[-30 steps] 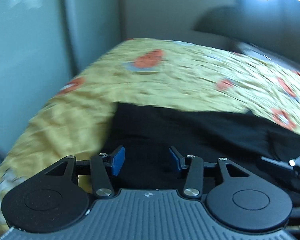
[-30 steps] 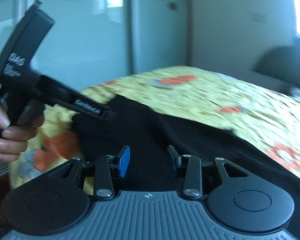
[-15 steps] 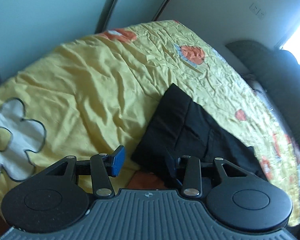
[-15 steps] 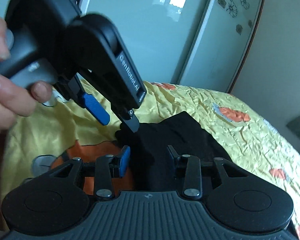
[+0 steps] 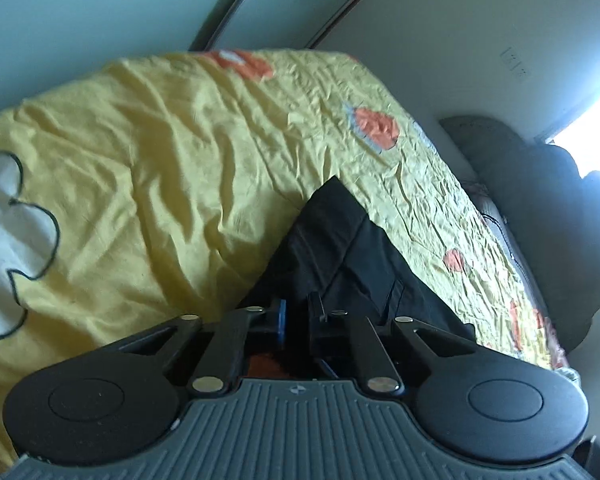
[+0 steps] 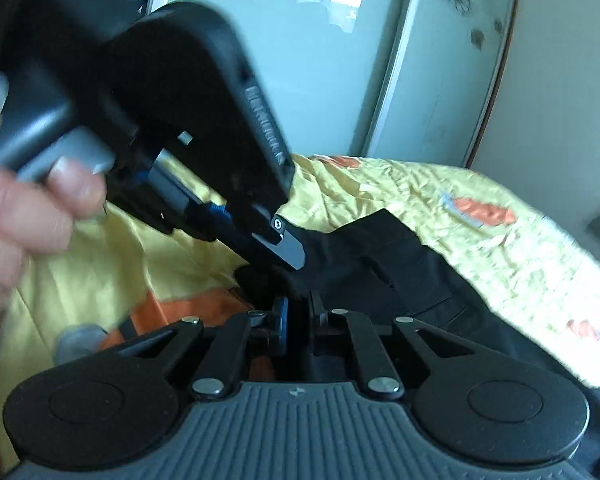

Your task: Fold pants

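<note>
Black pants (image 5: 340, 248) lie on a yellow flowered bedspread (image 5: 160, 168), stretching away to the right. My left gripper (image 5: 298, 314) is shut on the near end of the pants. In the right wrist view the pants (image 6: 400, 264) show the same end, and my right gripper (image 6: 298, 312) is shut on that cloth close beside the left one. The left gripper's body (image 6: 172, 112) fills the upper left there, held by a hand (image 6: 24, 208), its fingertips (image 6: 290, 250) pinching the pants edge.
Pale green wardrobe doors (image 6: 380, 60) stand behind the bed. A dark grey headboard or cushion (image 5: 540, 200) lies at the bed's far right under a bright window. The bedspread (image 6: 460, 200) has orange and white flower patches.
Both grippers went from open to shut on the near end of the pants. The left gripper came down close beside the right one.
</note>
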`<action>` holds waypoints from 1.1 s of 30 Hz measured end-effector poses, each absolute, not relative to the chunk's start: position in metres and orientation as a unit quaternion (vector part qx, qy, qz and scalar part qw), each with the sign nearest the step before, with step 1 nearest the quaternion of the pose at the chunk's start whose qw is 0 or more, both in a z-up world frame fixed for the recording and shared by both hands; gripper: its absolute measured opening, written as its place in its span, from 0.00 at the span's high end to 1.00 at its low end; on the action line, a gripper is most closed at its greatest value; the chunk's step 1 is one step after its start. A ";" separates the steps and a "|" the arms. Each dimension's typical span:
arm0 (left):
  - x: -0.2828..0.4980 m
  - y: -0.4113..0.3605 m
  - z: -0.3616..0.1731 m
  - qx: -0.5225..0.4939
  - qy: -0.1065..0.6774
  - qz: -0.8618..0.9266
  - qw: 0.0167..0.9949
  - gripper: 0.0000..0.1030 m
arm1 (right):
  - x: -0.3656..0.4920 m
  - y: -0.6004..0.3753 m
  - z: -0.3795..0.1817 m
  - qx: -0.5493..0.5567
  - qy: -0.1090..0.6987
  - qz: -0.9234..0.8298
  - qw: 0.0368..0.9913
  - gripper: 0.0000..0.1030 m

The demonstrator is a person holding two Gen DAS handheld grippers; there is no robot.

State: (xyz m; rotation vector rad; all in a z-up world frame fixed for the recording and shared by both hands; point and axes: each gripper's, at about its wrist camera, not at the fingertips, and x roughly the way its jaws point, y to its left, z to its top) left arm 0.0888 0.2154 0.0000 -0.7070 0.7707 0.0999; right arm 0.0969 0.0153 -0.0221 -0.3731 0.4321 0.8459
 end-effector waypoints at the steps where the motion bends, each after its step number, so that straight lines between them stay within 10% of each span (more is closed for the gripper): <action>1: 0.088 0.213 0.001 -0.326 0.366 0.051 0.870 0.90 | 0.095 0.018 -0.022 -0.183 0.206 0.408 0.870 0.91; 7: 0.090 0.218 -0.006 -0.339 0.380 0.046 0.860 0.76 | 0.081 0.013 -0.022 -0.220 0.205 0.388 0.871 0.86; 12: 0.084 0.226 -0.006 -0.369 0.384 0.035 0.846 0.40 | 0.057 0.011 -0.027 -0.293 0.181 0.365 0.865 0.43; 20: 0.093 0.228 -0.023 -0.444 0.402 0.001 0.801 0.39 | 0.055 0.039 -0.051 -0.396 0.122 0.305 0.857 0.48; 23: 0.098 0.225 -0.032 -0.471 0.399 -0.012 0.787 0.38 | 0.062 0.040 -0.051 -0.370 0.128 0.316 0.864 0.74; 27: 0.099 0.224 -0.031 -0.455 0.383 -0.005 0.804 0.77 | 0.080 0.018 -0.031 -0.240 0.159 0.336 0.897 0.73; 33: 0.090 0.210 -0.011 -0.390 0.347 0.010 0.853 0.82 | 0.095 0.004 -0.018 -0.166 0.207 0.377 0.887 0.74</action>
